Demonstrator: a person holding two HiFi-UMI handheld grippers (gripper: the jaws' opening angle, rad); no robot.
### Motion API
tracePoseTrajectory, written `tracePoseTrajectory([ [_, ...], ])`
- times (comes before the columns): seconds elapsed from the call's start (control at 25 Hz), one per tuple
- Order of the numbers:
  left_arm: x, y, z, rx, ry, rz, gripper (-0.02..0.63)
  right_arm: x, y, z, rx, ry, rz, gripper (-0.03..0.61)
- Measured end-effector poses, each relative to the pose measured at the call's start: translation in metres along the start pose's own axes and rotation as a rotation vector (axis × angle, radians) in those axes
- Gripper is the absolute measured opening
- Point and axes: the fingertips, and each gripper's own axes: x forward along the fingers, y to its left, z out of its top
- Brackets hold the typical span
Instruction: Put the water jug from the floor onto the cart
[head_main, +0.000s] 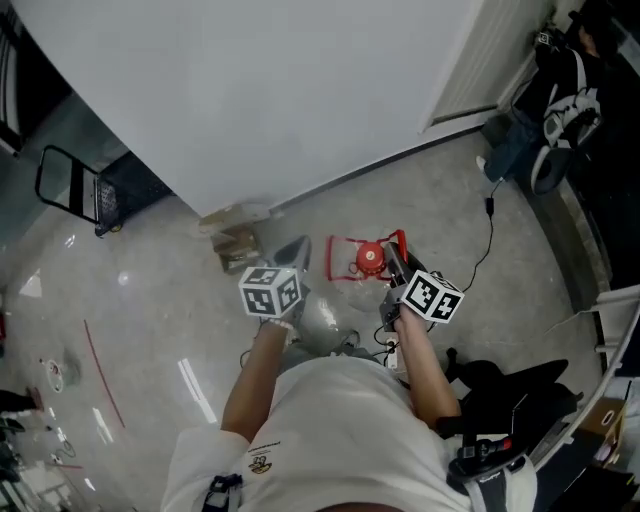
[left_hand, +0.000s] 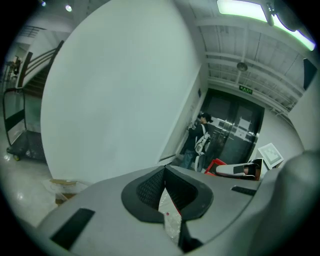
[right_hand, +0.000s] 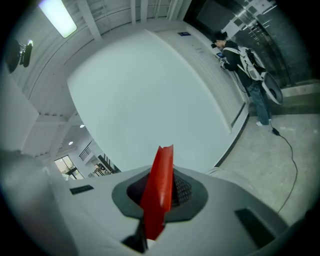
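Observation:
The water jug (head_main: 352, 262), clear with a red cap (head_main: 371, 258) and red trim, sits between my two grippers in the head view. My left gripper (head_main: 296, 250) is at its left side. In the left gripper view, this gripper (left_hand: 168, 201) is shut on a thin clear piece with a red edge (left_hand: 169, 214). My right gripper (head_main: 389, 262) is at the jug's right side and is shut on a red strip (right_hand: 159, 187) of its handle. The jug's body is mostly hidden. I cannot tell whether it rests on the floor. The black cart (head_main: 78, 190) stands far left by the wall.
A big white wall panel (head_main: 260, 90) fills the view ahead. A flat cardboard piece (head_main: 236, 243) lies on the floor at its foot. A person with a backpack (head_main: 558, 105) stands at the far right, and a black cable (head_main: 489, 235) runs across the floor. Black gear (head_main: 505, 400) lies near my right side.

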Motion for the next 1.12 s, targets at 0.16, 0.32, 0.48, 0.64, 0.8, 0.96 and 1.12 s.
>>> tracePoseTrajectory([
  [0.16,-0.039,0.038,-0.004,-0.033,-0.025,0.092,0.003,0.028,0.03,-0.021,-0.033,0.062,0.054,0.04],
  [0.32,-0.081,0.071,-0.009,-0.066,-0.062,0.166,0.003,0.049,0.064,-0.044,-0.081,0.109,0.109,0.04],
  [0.48,-0.129,0.114,-0.012,-0.094,-0.083,0.233,0.003,0.075,0.112,-0.07,-0.098,0.138,0.153,0.04],
  [0.64,-0.184,0.158,-0.013,-0.127,-0.125,0.317,0.003,0.099,0.163,-0.097,-0.117,0.178,0.206,0.04],
  [0.8,-0.239,0.201,-0.012,-0.158,-0.178,0.389,0.003,0.123,0.218,-0.131,-0.153,0.223,0.269,0.04],
  [0.96,-0.288,0.237,-0.02,-0.192,-0.219,0.462,0.003,0.149,0.272,-0.17,-0.181,0.282,0.342,0.04],
  [1.12,-0.344,0.276,-0.039,-0.235,-0.251,0.546,0.003,0.175,0.325,-0.217,-0.224,0.351,0.414,0.04],
])
